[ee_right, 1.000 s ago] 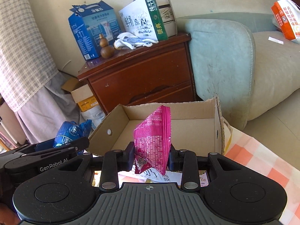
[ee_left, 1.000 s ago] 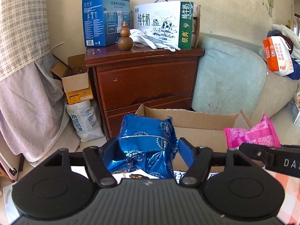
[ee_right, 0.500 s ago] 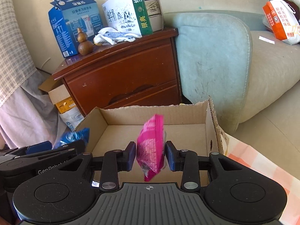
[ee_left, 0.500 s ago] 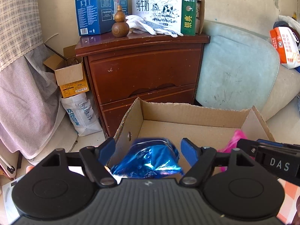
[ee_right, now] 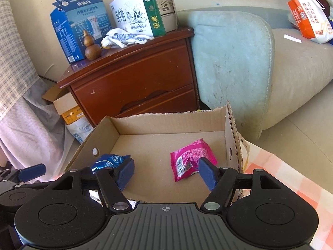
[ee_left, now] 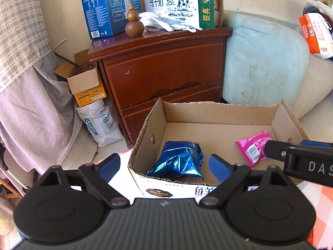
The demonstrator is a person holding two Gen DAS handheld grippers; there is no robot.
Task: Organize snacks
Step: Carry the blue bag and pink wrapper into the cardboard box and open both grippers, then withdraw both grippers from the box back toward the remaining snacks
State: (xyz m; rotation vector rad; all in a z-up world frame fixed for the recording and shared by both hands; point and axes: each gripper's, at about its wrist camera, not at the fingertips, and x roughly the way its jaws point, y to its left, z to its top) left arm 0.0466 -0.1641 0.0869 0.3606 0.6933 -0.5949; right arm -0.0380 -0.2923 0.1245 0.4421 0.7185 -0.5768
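Both snack packets have just left the fingers. A second ago the blue foil packet (ee_left: 178,161) was pinched in the left gripper (ee_left: 164,164) and the pink packet (ee_right: 192,159) in the right gripper (ee_right: 166,174), both held above the open cardboard box (ee_left: 218,109); half a second ago the pink one was slipping between loosening fingers. Now both lie on the box floor, the blue one crumpled in the near left corner, the pink one flat toward the right side, barcode up, well apart from each other.

For the task, that reads as two snacks delivered into the box; this drop looks complete, and the likely next need is to pull back and fetch whatever snacks remain, though none are visible on the checked surface (ee_right: 291,175) from these angles.

The left gripper's fingers are spread wide and hold nothing: one blue pad sits outside the box's left wall, the other (ee_left: 219,167) over the box floor, with the blue packet beyond and between them. The right gripper's fingers are likewise spread and empty. Its right pad (ee_right: 207,174) overlaps the pink packet's near edge in view; whether it touches or merely hangs above is hard to say through the fisheye.
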